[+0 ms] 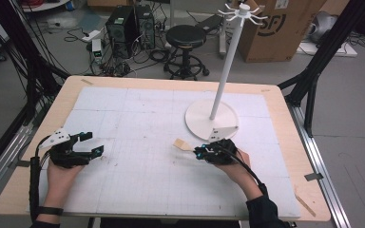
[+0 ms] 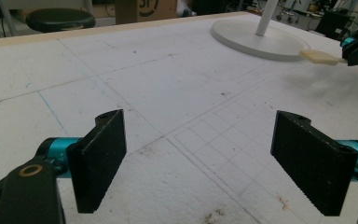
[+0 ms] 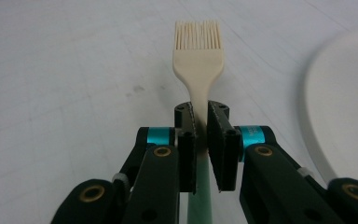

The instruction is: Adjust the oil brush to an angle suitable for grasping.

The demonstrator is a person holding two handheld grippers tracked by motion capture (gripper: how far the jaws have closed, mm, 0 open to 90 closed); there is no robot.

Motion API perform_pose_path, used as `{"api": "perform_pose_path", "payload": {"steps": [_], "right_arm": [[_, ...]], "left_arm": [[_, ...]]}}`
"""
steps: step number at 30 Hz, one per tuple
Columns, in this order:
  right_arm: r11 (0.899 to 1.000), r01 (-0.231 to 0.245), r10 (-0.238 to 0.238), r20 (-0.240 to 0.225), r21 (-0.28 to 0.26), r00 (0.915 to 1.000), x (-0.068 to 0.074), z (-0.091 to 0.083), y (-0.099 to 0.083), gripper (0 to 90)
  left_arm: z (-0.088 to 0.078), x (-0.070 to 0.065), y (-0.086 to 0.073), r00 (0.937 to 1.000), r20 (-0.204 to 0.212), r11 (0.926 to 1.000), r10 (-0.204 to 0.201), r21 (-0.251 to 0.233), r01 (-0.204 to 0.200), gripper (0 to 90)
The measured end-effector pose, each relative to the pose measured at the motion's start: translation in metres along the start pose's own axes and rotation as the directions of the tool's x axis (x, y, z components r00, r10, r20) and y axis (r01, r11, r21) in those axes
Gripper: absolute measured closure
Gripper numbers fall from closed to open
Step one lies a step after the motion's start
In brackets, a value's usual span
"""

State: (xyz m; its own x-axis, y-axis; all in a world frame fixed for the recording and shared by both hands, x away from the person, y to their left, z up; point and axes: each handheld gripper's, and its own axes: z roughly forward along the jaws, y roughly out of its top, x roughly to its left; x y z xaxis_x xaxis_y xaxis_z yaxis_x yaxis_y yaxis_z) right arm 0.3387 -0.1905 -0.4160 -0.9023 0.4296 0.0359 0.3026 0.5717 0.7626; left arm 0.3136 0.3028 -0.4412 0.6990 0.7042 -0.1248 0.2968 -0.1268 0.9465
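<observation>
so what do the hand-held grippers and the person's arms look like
Both are black with teal collars, brass-ringed pivots and flat black ribbed jaws. The left hand-held gripper carries a grey three-cornered plate; the right hand-held gripper trails a black cable. Dark right sleeve, black left wristband.

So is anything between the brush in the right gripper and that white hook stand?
Nothing visible: the right gripper holds the brush just in front of the stand's base, bare mat between them.
</observation>
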Motion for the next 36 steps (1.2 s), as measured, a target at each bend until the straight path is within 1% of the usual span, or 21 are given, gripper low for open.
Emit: {"api": "perform_pose_path", "payload": {"steps": [3, 5, 7, 10, 12, 15, 17, 19, 20, 22, 23, 25, 26, 30, 33, 35, 36], "right_arm": [[0.999, 0.044, -0.044, -0.036, 0.007, 0.9984, 0.002, 0.014, 0.013, 83.2], [0.999, 0.047, -0.047, -0.061, 0.003, 0.997, 0.002, 0.023, 0.021, 83.2], [0.998, 0.062, -0.061, -0.078, 0.008, 0.9951, 0.002, 0.031, 0.027, 83.2], [0.997, 0.077, -0.078, -0.13, -0.015, 0.9884, 0.002, 0.043, 0.036, 83.2], [0.995, 0.101, -0.102, -0.151, -0.011, 0.9833, 0.004, 0.053, 0.042, 83.2], [0.989, 0.148, -0.146, -0.182, -0.002, 0.9723, 0.008, 0.066, 0.049, 83.1], [0.983, 0.182, -0.178, -0.193, 0.002, 0.9648, 0.012, 0.074, 0.054, 83.1], [0.98, 0.2, -0.195, -0.203, 0.006, 0.9595, 0.015, 0.08, 0.057, 83.1], [0.976, 0.217, -0.21, -0.215, 0.012, 0.9539, 0.017, 0.084, 0.06, 83.1], [0.972, 0.235, -0.225, -0.229, 0.017, 0.9471, 0.019, 0.091, 0.063, 83.1], [0.971, 0.237, -0.225, -0.236, 0.023, 0.9453, 0.02, 0.094, 0.065, 83.1], [0.966, 0.256, -0.242, -0.237, 0.029, 0.9409, 0.021, 0.099, 0.068, 83.1], [0.963, 0.268, -0.252, -0.242, 0.034, 0.9371, 0.022, 0.101, 0.069, 83.0], [0.958, 0.284, -0.265, -0.252, 0.043, 0.9308, 0.025, 0.109, 0.07, 82.9], [0.955, 0.292, -0.269, -0.256, 0.057, 0.9285, 0.027, 0.113, 0.069, 82.7], [0.952, 0.298, -0.271, -0.25, 0.075, 0.9294, 0.028, 0.114, 0.068, 81.7], [0.948, 0.308, -0.281, -0.248, 0.075, 0.927, 0.028, 0.115, 0.067, 81.2]], "left_arm": [[0.0, 0.0, 0.0, 1.0, 0.004, 1.0, -0.004, -0.007, 0.004, 18.8], [0.0, 0.0, 0.0, 1.0, 0.006, 1.0, -0.003, -0.009, 0.003, 18.8], [0.0, 0.0, 0.0, 1.0, 0.004, 0.9999, -0.005, -0.012, 0.005, 18.8], [-0.001, 0.0, 0.001, 0.9999, 0.01, 0.9999, -0.007, -0.014, 0.007, 18.9], [-0.001, 0.0, 0.001, 0.9999, 0.009, 0.9999, -0.007, -0.015, 0.007, 18.8], [0.0, -0.001, 0.001, 0.9999, 0.01, 0.9998, -0.007, -0.017, 0.007, 18.9], [0.0, -0.001, 0.001, 0.9999, 0.012, 0.9998, -0.008, -0.018, 0.008, 18.9], [0.0, -0.001, 0.001, 0.9999, 0.013, 0.9998, -0.008, -0.018, 0.008, 18.9], [0.0, -0.001, 0.001, 0.9999, 0.013, 0.9998, -0.009, -0.02, 0.01, 18.9], [-0.001, -0.001, 0.001, 0.9999, 0.014, 0.9998, -0.009, -0.019, 0.009, 18.9], [0.0, -0.001, 0.001, 0.9998, 0.017, 0.9998, -0.01, -0.018, 0.01, 18.9], [0.0, -0.001, 0.001, 0.9998, 0.018, 0.9999, -0.006, -0.015, 0.007, 18.9], [0.0, -0.001, 0.001, 0.9998, 0.018, 0.9999, -0.007, -0.015, 0.007, 18.9], [0.0, -0.002, 0.001, 0.9998, 0.02, 0.9999, -0.007, -0.014, 0.008, 18.9], [0.0, -0.002, 0.0, 0.9997, 0.022, 0.9999, -0.01, -0.013, 0.01, 18.9], [0.0, -0.002, 0.0, 0.9997, 0.023, 0.9999, -0.006, -0.012, 0.007, 18.9], [0.001, -0.002, 0.0, 0.9997, 0.024, 0.9999, -0.008, -0.012, 0.008, 18.9]]}}
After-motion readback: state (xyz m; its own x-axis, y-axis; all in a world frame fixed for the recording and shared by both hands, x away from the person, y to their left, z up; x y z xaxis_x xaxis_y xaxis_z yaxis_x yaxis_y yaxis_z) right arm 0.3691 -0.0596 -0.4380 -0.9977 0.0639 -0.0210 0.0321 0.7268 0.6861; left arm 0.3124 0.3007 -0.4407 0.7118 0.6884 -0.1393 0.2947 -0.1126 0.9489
